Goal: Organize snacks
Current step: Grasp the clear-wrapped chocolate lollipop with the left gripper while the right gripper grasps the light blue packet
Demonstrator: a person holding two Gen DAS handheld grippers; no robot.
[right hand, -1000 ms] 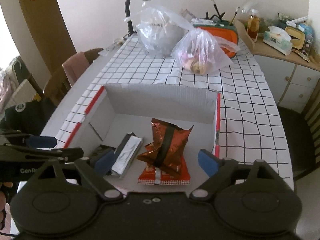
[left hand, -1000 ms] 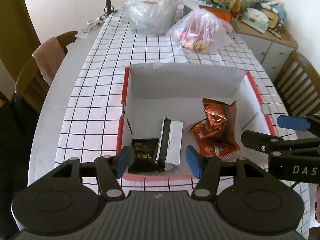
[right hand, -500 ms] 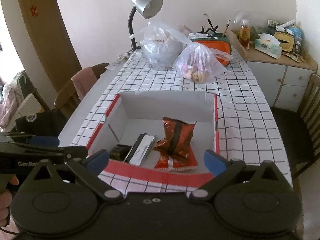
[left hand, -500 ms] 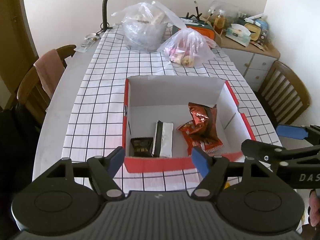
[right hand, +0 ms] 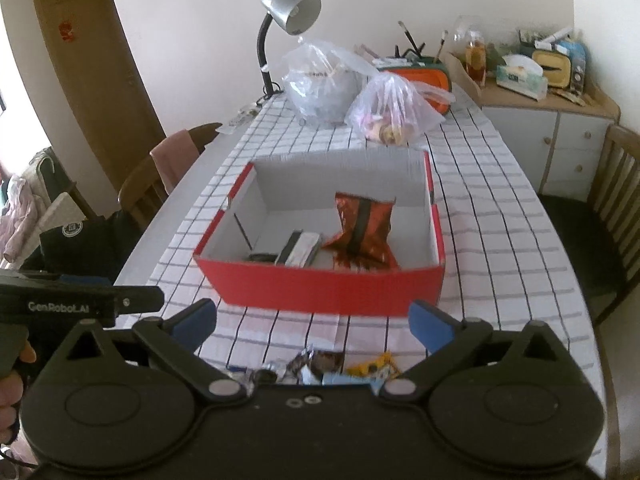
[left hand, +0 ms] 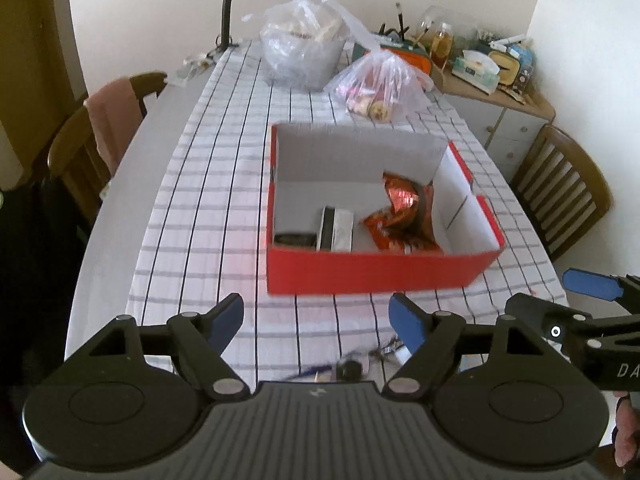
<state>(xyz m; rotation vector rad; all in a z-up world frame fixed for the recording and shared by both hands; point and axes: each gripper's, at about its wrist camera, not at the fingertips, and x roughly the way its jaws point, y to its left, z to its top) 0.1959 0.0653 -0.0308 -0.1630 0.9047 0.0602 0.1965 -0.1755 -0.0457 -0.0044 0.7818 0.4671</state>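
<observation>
While both jaws stand spread and empty, lower right gripper (right hand: 313, 316) squarely over loose wrappers (right hand: 320, 364), seemingly at bench's near edge.

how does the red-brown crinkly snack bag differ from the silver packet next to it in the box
The snack bag is glossy red-brown with a dark stripe; the silver packet is pale silver with a dark edge. The snack bag is puffed and stands propped up, rising well above the silver packet, which lies flat and slim on the floor of the box. The snack bag rests on an orange pack; the silver packet does not. Both sit inside the red box, near its front wall.
</observation>
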